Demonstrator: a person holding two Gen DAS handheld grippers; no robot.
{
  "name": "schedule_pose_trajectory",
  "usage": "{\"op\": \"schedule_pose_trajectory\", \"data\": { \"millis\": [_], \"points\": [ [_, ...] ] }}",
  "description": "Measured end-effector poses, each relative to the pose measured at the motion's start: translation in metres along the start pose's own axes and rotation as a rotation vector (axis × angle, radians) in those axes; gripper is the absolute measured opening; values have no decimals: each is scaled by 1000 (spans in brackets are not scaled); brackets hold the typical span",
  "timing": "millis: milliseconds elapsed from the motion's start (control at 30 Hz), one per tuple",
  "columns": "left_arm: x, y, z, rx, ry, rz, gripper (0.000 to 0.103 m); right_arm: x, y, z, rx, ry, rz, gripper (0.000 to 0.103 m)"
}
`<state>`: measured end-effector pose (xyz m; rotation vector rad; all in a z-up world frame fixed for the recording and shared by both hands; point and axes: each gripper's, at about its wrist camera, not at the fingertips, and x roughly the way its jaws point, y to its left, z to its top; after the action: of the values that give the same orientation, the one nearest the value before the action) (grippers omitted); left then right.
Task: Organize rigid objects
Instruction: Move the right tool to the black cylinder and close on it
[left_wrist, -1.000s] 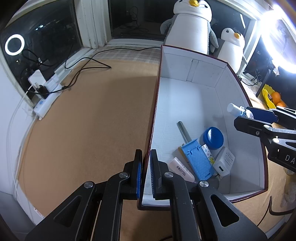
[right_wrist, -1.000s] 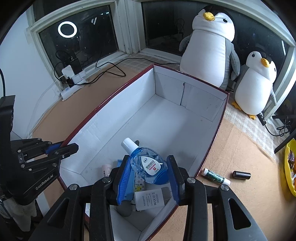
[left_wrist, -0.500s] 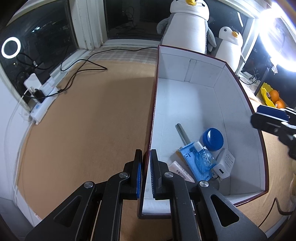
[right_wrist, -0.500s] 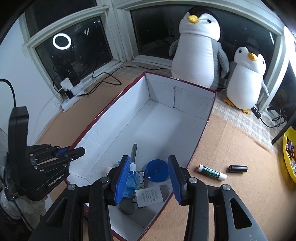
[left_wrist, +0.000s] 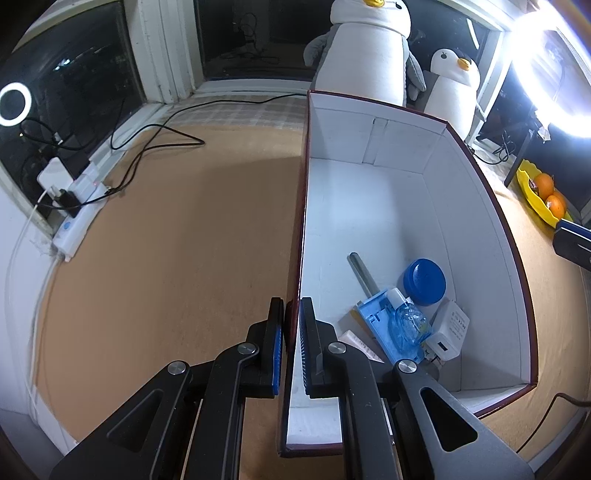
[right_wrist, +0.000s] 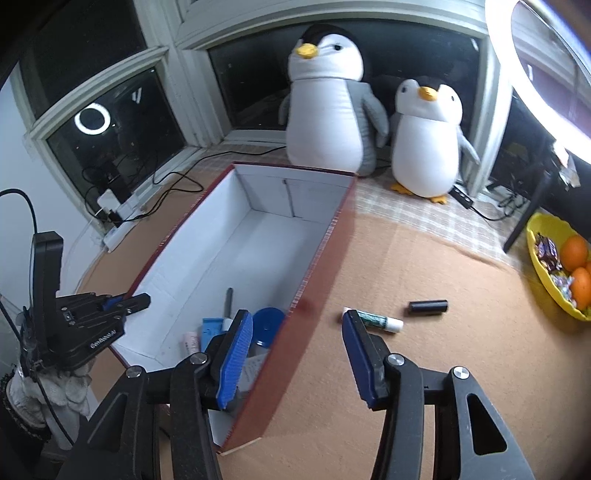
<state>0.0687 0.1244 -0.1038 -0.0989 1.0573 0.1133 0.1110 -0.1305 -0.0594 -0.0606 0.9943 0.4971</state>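
Note:
A white box with dark red outside (left_wrist: 369, 206) (right_wrist: 258, 236) stands on the brown table. Inside lie a clear blue bottle (left_wrist: 408, 321), a blue round lid (left_wrist: 424, 276) (right_wrist: 267, 325), a blue flat case (left_wrist: 380, 325), a white charger (left_wrist: 448, 330), a grey rod (left_wrist: 362, 271) and a pink tube (left_wrist: 360, 345). My left gripper (left_wrist: 291, 332) (right_wrist: 122, 301) is shut on the box's left wall. My right gripper (right_wrist: 297, 332) is open and empty, over the box's right wall. A green-white tube (right_wrist: 376, 320) and a black cylinder (right_wrist: 428, 306) lie on the table right of the box.
Two plush penguins (right_wrist: 328, 99) (right_wrist: 428, 136) stand behind the box. A yellow bowl with oranges and sweets (right_wrist: 561, 266) (left_wrist: 539, 195) is at the far right. A power strip with cables (left_wrist: 74, 218) lies at the left by the window.
My right gripper has let go of the clear blue bottle, which now lies in the box. The gripper has opened and moved right, over the box's right wall.

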Motion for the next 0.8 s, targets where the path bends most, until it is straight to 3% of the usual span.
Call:
{"op": "schedule_pose_trajectory", "data": {
  "millis": [433, 800],
  "points": [
    [4, -3, 6, 24, -1, 7, 7, 10, -91, -27, 188, 45, -145, 47],
    [12, -8, 10, 60, 28, 30, 7, 51, -133, -25, 315, 118, -119, 47]
  ]
}}
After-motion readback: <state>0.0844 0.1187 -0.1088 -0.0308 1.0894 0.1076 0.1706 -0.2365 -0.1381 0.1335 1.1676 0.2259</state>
